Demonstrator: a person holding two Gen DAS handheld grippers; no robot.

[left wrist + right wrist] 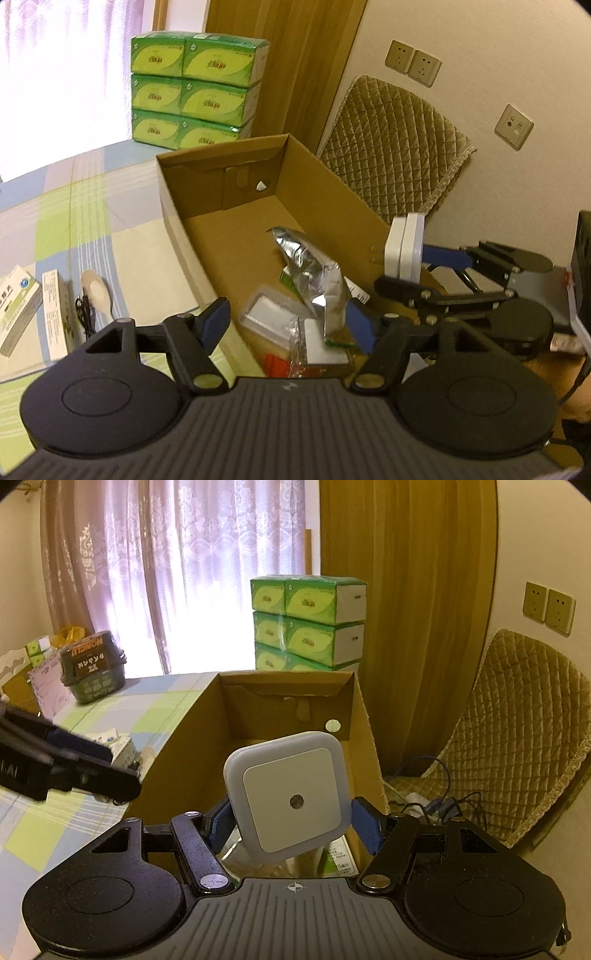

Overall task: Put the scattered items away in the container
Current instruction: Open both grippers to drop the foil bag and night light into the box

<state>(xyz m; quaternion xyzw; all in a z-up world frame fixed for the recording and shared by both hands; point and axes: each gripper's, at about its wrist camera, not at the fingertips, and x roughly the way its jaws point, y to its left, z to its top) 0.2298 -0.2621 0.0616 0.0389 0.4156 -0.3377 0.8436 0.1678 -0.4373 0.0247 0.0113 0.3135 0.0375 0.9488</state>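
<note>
An open cardboard box [221, 192] stands on the checked table and holds a silver foil pouch [306, 258], a clear plastic case [269, 314] and other small packets. My left gripper [288, 326] hangs open over the box's near end with nothing between its blue fingers. My right gripper [293, 821] is shut on a white square night light [288, 794], held above the near right part of the box [288, 686]. In the left wrist view the night light [402, 245] sits at the box's right wall. Two medicine boxes [18, 306], a wooden spoon [96, 291] and a black cable [83, 314] lie on the table left of the box.
Stacked green tissue packs [195, 88] stand behind the box by the curtain. A quilted chair [399, 155] leans at the wall to the right, below wall sockets [413, 62]. A dark tub [92, 668] sits at the table's far left. Cables [436, 801] lie on the floor.
</note>
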